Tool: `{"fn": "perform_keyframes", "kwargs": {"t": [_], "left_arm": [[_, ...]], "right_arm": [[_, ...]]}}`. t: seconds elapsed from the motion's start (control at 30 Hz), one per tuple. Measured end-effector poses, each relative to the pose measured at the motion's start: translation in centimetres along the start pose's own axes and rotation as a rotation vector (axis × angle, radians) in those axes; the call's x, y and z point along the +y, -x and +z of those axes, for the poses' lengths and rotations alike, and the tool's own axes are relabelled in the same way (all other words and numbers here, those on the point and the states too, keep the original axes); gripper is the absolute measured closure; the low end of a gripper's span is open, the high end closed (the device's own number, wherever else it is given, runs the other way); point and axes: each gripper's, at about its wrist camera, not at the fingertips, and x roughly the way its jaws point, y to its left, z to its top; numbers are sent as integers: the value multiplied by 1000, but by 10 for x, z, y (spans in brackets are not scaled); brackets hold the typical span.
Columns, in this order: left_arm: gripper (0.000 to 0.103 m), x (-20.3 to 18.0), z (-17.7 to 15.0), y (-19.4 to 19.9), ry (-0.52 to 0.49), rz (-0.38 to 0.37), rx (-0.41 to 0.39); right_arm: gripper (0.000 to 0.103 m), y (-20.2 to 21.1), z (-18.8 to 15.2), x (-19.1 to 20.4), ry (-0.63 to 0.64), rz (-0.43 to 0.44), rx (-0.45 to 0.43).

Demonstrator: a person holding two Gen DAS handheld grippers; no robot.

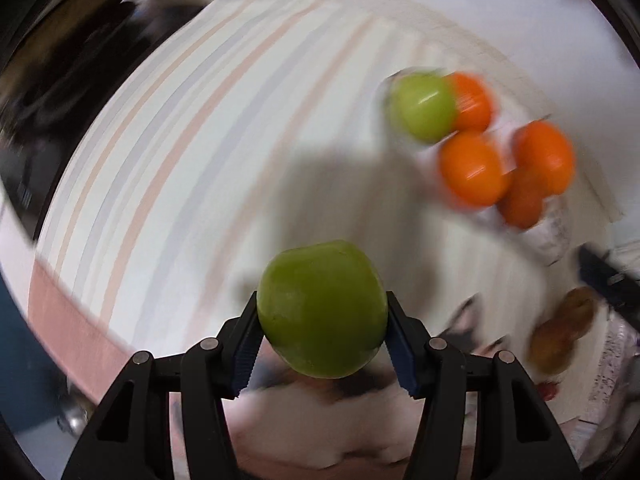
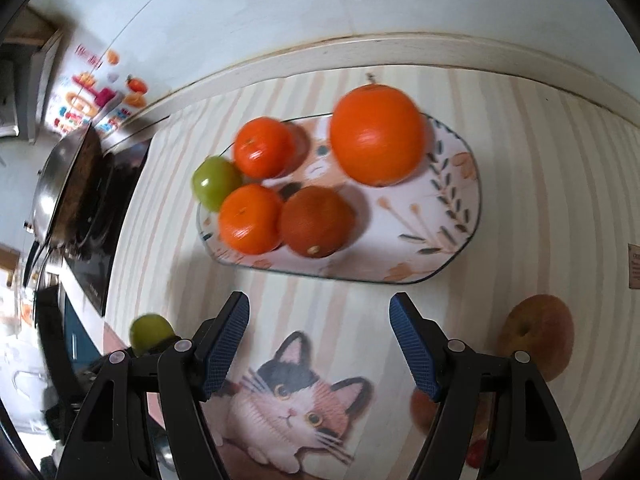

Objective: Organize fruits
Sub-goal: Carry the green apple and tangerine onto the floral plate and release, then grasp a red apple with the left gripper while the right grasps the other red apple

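Striped cloth (image 2: 540,184) covers the surface. Right wrist view alone shows the patterned plate (image 2: 460,216) clearly, carrying four orange fruits and a small green fruit (image 2: 214,188) at its left rim; right gripper (image 2: 320,344) jaws spread, holding nothing. Left wrist view, blurred, shows left gripper (image 1: 322,334) jaws pinching a green apple (image 1: 322,308) above the cloth, apart from the plate.

Both fisheye views are bright and evenly lit, bending straight lines and darkening to black at the rims. The left wrist view is smeared by motion: the striped counter (image 1: 200,140) and the oranges (image 1: 472,168) are streaked, while the green apple (image 1: 322,308) stays sharp above a broad soft grey shadow. The right wrist view is only slightly soft, with small white glare spots on the fruit and short shadows on the plate (image 2: 448,216).
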Motion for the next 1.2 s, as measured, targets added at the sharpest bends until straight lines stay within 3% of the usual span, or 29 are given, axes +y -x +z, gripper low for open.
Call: {"fn": "perform_keyframes", "kwargs": {"t": [0.23, 0.33, 0.43, 0.57, 0.63, 0.67, 0.7, 0.77, 1.03, 1.2], "left_arm": [[49, -94, 85, 12, -126, -187, 1], [49, -115, 103, 1, -208, -179, 31], [49, -127, 114, -21, -259, -165, 121], [49, -124, 110, -32, -273, -116, 174], [37, -119, 110, -31, -259, -121, 166], [20, -116, 110, -28, -253, -121, 161], [13, -116, 112, -25, -250, -122, 152], [12, -110, 112, -15, -240, -99, 121], [12, -86, 90, 29, -220, 5, 1], [12, -76, 69, 61, -234, 33, -64]], "right_arm": [[28, -10, 25, -25, -60, -17, -22], [28, -14, 33, -33, -84, -22, -24], [28, -17, 40, -37, -103, -24, -19], [28, -17, 45, -41, -108, -25, -7], [26, -14, 48, -43, -113, -34, 1], [20, -12, 49, -43, -115, -42, 4], [14, -9, 50, -44, -116, -43, 5], [9, -3, 52, -42, -108, -55, 4], [7, 26, 47, -23, -16, -159, 0], [7, 51, 35, -10, 10, -170, -27]]}}
